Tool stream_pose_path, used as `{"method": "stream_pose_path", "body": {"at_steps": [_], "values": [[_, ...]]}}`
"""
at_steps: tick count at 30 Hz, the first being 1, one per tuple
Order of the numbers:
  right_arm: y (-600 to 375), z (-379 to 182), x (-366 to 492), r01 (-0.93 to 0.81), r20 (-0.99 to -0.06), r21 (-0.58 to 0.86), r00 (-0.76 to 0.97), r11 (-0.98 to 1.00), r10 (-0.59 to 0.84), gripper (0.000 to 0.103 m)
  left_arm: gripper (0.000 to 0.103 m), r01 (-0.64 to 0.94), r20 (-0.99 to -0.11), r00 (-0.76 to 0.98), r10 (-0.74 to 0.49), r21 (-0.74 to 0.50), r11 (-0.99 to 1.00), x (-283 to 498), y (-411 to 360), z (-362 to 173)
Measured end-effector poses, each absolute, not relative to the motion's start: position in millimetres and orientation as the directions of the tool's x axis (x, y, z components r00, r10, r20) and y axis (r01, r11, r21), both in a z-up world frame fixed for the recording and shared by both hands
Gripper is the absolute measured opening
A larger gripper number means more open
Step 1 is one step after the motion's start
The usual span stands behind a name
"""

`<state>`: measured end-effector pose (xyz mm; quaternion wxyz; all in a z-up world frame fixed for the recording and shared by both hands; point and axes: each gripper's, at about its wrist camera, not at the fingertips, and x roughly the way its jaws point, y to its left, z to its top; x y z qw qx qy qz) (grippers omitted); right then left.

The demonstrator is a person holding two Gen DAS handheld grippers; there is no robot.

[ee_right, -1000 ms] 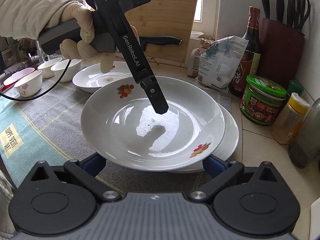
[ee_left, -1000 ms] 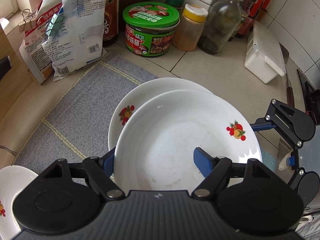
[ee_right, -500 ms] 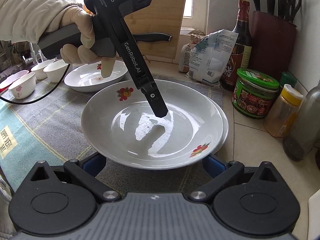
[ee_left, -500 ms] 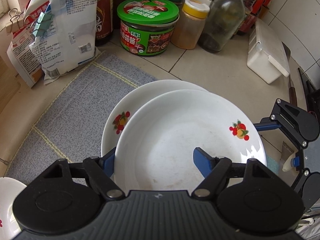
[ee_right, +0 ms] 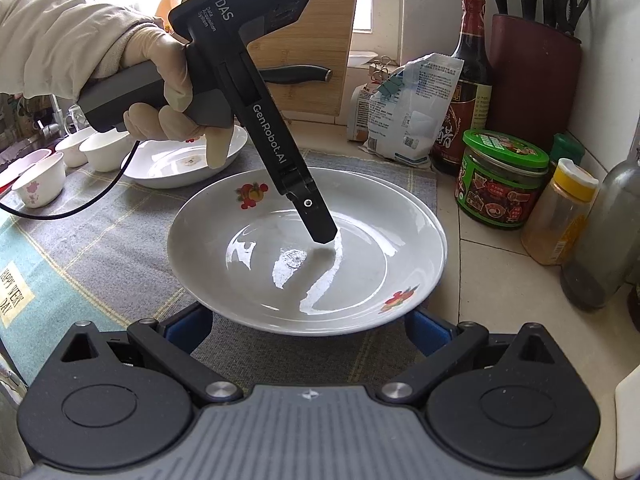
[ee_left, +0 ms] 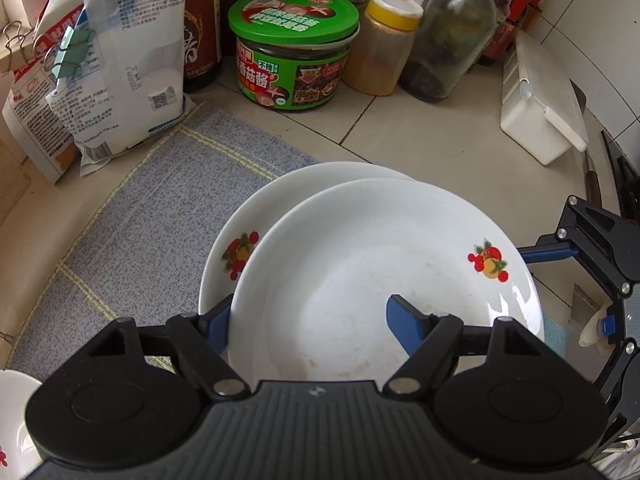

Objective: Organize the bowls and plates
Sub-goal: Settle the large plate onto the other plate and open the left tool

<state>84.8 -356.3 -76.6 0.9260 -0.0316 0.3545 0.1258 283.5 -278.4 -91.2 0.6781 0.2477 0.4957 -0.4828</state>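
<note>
though white, a fruit-printed plate (ee_left: pixel 360 280)

Left gripper (ee_right: pixel 320 236) clamped on fruit-print plate (ee_right: pixel 360 280)

Gloved hand (ee_right: pixel 168 92) far left; green-lidded jar (ee_right: pixel 500 176) right; small bowls (ee_right: pixel 40 180) far left.

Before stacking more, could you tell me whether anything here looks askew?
The upper plate, held at its rim by the left tool, sits off-centre over the lower plate, whose rim shows on one side only. Nothing looks spilled or broken.
</note>
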Motion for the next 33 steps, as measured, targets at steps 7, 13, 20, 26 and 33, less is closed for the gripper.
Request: {"method": "stream_pose_path", "body": {"at_steps": [7, 13, 20, 26, 33], "values": [[-355.5, -74.1, 85.0, -0.249, -0.674, 0.032, 0.710, 0.968, 0.205, 0.103, 0.077, 0.905, -0.914, 0.050, -0.402, -0.129, 0.405, 282.3, -280.5, -93.9], [-355.5, -73.6, 84.7, -0.248, -0.675, 0.031, 0.709, 0.968, 0.203, 0.103, 0.078, 0.911, -0.916, 0.056, -0.396, -0.116, 0.396, 281.1, -282.5, -94.9], [-356.1, -73.5, 84.4, -0.249, -0.675, 0.029, 0.709, 0.968, 0.203, 0.103, 0.079, 0.915, -0.919, 0.067, -0.388, -0.098, 0.390, 279.7, -285.0, -95.1], [-356.3, -73.0, 83.9, -0.249, -0.676, 0.027, 0.709, 0.968, 0.201, 0.103, 0.079, 0.920, -0.922, 0.079, -0.379, -0.079, 0.383, 278.2, -285.7, -95.2], [-356.0, -70.3, 85.2, -0.246, -0.684, 0.025, 0.703, 0.969, 0.195, 0.103, 0.080, 0.925, -0.914, 0.107, -0.392, -0.053, 0.376, 278.0, -286.0, -91.6]]}}
